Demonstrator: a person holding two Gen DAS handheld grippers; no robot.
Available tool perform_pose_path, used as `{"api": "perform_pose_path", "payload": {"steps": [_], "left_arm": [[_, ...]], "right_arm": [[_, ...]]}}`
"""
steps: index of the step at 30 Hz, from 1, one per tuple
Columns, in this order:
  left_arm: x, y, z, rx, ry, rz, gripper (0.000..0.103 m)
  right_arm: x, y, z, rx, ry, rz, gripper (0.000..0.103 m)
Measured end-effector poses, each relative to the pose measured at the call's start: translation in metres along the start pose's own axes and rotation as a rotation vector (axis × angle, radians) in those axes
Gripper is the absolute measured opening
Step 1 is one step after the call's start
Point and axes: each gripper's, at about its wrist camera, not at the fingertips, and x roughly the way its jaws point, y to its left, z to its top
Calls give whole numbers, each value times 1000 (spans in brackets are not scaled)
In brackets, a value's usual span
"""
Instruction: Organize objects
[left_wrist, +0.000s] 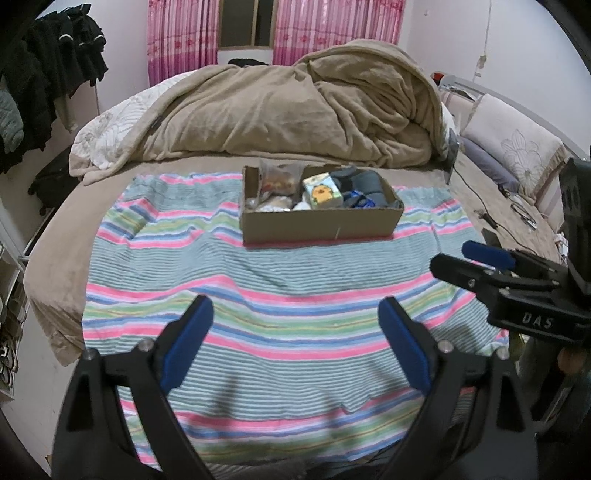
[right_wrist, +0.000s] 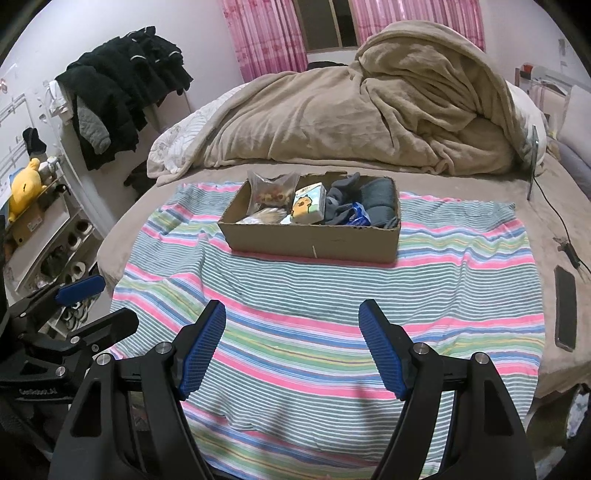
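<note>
Cardboard box (left_wrist: 319, 221) well beyond spread fingers (left_wrist: 186, 339)

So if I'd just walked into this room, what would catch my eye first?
Probably the striped towel, bright pink, green and blue, spread over the near part of the bed. At its far edge sits an open cardboard box packed with grey socks, a cartoon tissue pack and a clear snack bag. Nearest you, the left gripper and right gripper hang open and empty above the towel.

We look from both wrists forward over the bed; both views share the cardboard box (left_wrist: 320, 206) (right_wrist: 314, 225) at upper centre.
</note>
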Motion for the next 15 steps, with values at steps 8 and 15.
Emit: {"api": "perform_pose_path", "payload": {"steps": [8, 15], "left_arm": [[2, 1, 0, -1, 2, 1, 92], [6, 3, 0, 0, 7, 0, 92]], "right_arm": [[5, 0, 0, -2, 11, -5, 77], [10, -2, 0, 3, 22, -9, 77]]}}
